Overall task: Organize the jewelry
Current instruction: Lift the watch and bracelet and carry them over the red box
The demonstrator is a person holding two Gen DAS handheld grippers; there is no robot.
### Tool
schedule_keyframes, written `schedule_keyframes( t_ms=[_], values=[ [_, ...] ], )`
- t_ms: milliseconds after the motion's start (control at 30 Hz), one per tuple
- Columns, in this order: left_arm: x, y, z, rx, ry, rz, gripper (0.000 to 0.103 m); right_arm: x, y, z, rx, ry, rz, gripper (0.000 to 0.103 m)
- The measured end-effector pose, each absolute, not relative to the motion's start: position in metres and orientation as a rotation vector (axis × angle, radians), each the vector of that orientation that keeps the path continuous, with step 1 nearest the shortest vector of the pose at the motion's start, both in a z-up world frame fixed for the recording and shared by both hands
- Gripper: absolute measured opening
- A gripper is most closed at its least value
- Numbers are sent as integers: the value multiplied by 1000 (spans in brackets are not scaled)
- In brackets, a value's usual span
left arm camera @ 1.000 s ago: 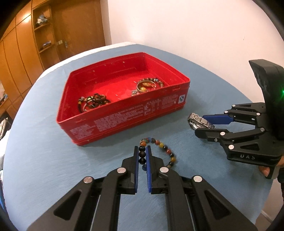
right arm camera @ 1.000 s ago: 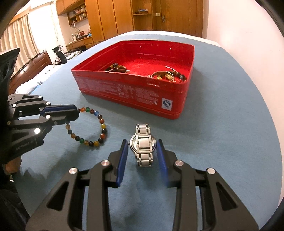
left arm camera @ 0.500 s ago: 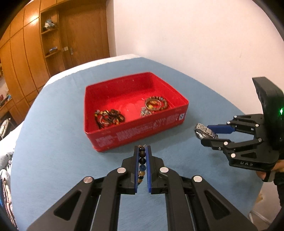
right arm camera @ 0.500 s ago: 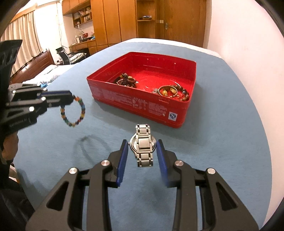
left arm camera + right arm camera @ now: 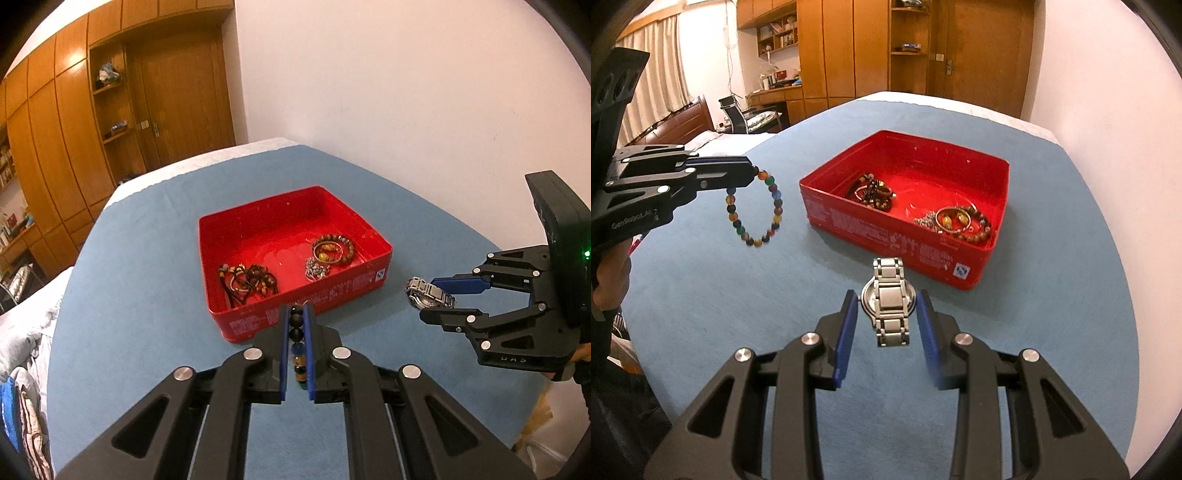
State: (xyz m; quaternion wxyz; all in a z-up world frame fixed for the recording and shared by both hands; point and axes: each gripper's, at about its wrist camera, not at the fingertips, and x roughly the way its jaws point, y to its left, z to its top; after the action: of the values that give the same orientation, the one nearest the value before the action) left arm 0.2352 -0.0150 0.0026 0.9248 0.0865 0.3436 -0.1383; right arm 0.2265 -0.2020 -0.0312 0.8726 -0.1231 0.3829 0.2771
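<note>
While both grippers hang above blue cloth (image 5: 1052,295): L gripper (image 5: 297,325) clamped on multicolour bead bracelet (image 5: 755,208), R gripper (image 5: 888,306) pinching steel watch (image 5: 889,299); red tin (image 5: 960,254) holds approx. 3 jewelry clusters.

"GenRobot.AI" on left tongs (image 5: 753,176)

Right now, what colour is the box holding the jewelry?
Red, with white print on its side. The box shows best in the right wrist view.

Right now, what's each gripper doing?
Left gripper: shut on the beaded bracelet, which hangs off the table.
Right gripper: shut on the metal watch, held aloft.
</note>
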Motion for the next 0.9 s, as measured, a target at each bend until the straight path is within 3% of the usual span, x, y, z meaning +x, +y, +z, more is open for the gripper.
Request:
schedule_keyframes(
  t_ms=[600,900],
  values=[
    [300,-9,48,199,660,-253,7,310,-185,21,-266,793,589,31],
    [379,-7,21,194,750,-242,7,390,-170,-17,-273,905,543,31]
  ],
)
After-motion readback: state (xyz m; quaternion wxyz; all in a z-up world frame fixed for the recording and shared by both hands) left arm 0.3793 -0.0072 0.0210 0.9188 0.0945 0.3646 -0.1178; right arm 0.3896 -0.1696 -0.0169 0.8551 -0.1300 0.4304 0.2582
